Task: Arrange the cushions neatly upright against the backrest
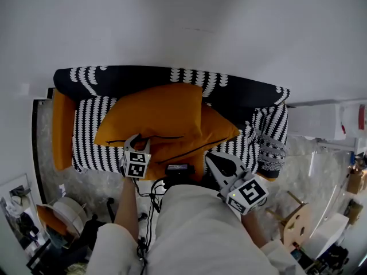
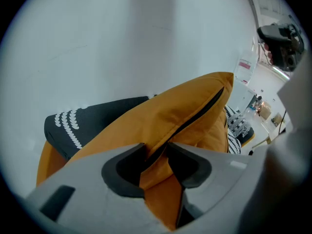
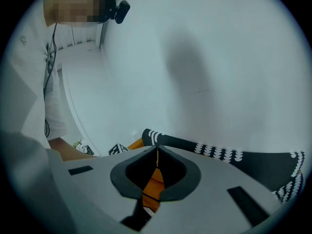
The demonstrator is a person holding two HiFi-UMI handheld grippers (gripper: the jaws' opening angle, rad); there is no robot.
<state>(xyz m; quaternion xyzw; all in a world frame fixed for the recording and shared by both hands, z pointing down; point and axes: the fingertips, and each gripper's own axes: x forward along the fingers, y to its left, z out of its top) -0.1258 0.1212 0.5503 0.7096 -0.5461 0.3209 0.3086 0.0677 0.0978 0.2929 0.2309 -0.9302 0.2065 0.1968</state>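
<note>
White-walled room, sofa [image 1: 94, 139] mid-frame: top cushion [image 1: 155, 110] and lower cushion [image 1: 217, 129] lie heaped, neither upright against the backrest [image 1: 143, 74]; left gripper [image 1: 141, 140] pinches the top cushion's edge, right gripper [image 1: 215, 160] closed, empty.

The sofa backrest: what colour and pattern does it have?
The backrest is black with columns of white marks; head view shows it best.

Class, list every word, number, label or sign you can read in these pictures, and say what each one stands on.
No text can be read anywhere.
Left marker cube, on the left gripper: black-and-white square pattern, no letters.
Right marker cube, on the right gripper: the same kind of pattern.
Red label beside the white box, head view's right edge: too small to read.
Orange cushion: no print.
</note>
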